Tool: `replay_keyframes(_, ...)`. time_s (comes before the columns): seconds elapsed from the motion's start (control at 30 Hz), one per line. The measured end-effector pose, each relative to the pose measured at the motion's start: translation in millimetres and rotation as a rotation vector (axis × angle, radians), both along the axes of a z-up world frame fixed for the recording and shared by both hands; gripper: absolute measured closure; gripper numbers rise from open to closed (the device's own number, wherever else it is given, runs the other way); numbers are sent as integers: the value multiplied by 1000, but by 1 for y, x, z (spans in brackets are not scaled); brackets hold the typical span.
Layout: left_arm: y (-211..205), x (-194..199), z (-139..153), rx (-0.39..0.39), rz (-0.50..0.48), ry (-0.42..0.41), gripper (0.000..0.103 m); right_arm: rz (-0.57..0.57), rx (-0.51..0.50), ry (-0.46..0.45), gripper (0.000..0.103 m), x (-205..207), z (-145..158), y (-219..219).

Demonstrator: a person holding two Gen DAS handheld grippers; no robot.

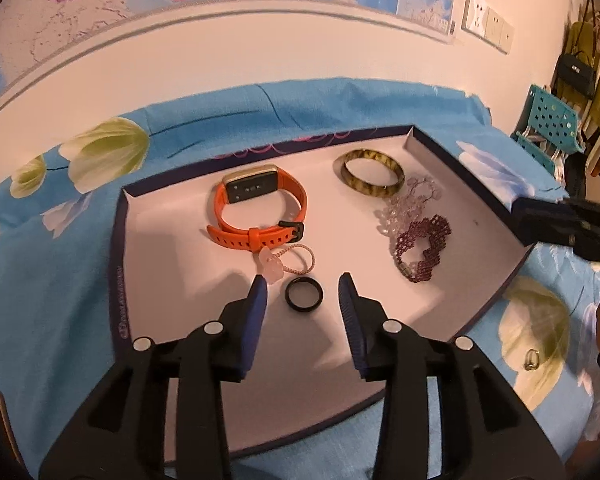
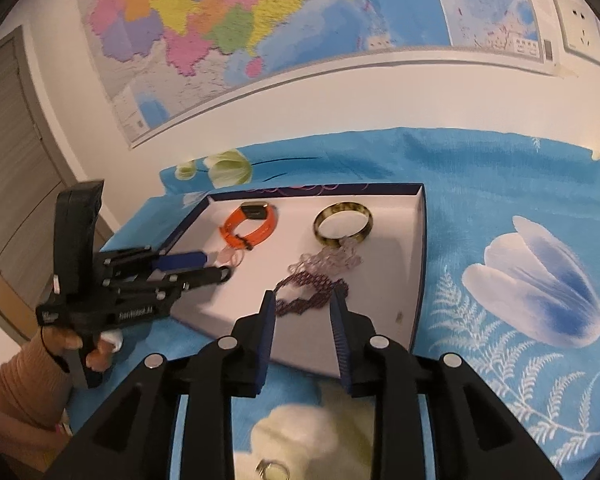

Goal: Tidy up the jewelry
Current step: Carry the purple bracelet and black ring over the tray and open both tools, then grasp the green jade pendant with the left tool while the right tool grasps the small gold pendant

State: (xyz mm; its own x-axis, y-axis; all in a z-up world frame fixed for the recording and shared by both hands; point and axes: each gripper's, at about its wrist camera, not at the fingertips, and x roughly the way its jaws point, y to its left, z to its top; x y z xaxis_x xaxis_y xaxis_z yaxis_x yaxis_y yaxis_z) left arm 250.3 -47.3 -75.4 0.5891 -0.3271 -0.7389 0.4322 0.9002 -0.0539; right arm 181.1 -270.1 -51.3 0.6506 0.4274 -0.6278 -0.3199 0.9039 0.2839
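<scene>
Gathered inside shallow white cardboard tray: orange strap watch, tortoiseshell bangle, plain black ring. Left gripper jaws apart astride ring, untouching. Right gripper jaws apart, empty. Small metal ring, possibly gold, outside on blue floral bedsheet.

We see a white wall with a big colorful map on it. White wall sockets sit beside the map. A blue cloth with flowers covers the table. A gray door stands on one side, and bags and clothes hang on the other.
</scene>
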Motion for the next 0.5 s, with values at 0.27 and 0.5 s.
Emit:
replay_keyframes(0.27,19,-36,24,-44,16,-72,59,63,-44,6,69,-38,-6,12)
replay_keyframes(0.5,32,-78,22,-58,-26,-76,58,141,-69,30,69,-63,-16,39)
